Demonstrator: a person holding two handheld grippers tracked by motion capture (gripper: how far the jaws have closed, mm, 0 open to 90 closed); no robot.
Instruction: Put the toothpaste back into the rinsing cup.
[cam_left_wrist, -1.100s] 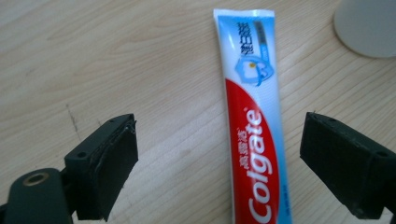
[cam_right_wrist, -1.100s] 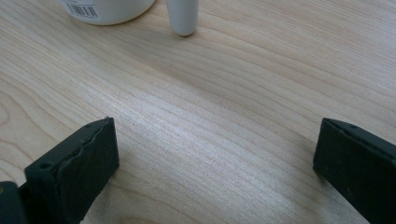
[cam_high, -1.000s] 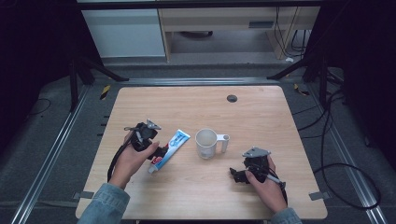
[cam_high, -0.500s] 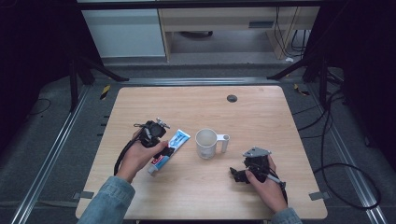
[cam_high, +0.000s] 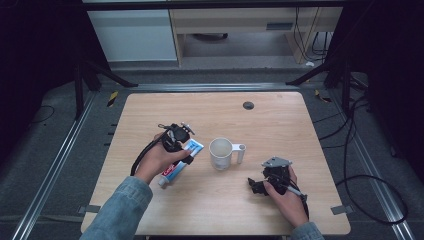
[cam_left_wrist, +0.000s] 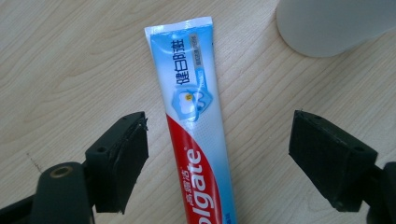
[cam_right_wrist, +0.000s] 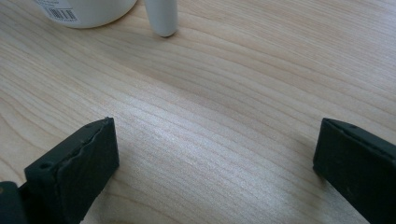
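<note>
- While the wooden worktop (cam_high: 280, 125) carries everything, a white mug (cam_high: 220, 154) stands near its middle, handle toward the right gripper (cam_high: 256, 186), whose jaws gape wide over bare wood.
- The Colgate toothpaste tube (cam_left_wrist: 196, 126) lies flat left of the mug.
- The left gripper (cam_left_wrist: 217, 163) straddles the tube, its jaws closing but clear of it.

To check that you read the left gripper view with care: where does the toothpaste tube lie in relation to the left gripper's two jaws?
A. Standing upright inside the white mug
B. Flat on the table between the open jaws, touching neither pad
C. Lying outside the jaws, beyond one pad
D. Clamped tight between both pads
B: the toothpaste tube lies flat on the wooden table, with a gap on each side between it and the pads of the left gripper.
</note>
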